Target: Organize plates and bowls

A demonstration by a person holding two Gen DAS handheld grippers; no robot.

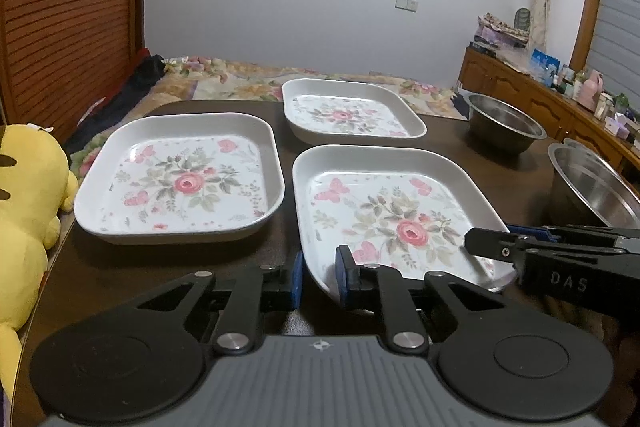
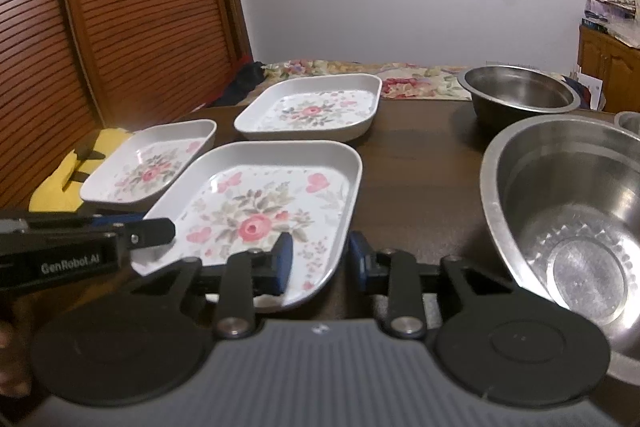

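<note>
lower centre of both views: near plate (image 1: 384, 219), corners straddled by left gripper (image 1: 320, 277) and right gripper (image 2: 320, 257), jaws narrow; two plates (image 1: 180, 179), two bowls (image 2: 560, 219) unstacked; nothing sorted.

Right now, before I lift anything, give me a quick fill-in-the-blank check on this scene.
The floral plates on the table number ___.
The left gripper and right gripper each have fingers astride the rim of the plate that lies ___ to the cameras.
The steel bowls stand to the ___ of the plates.

Missing words: three; nearest; right
</note>
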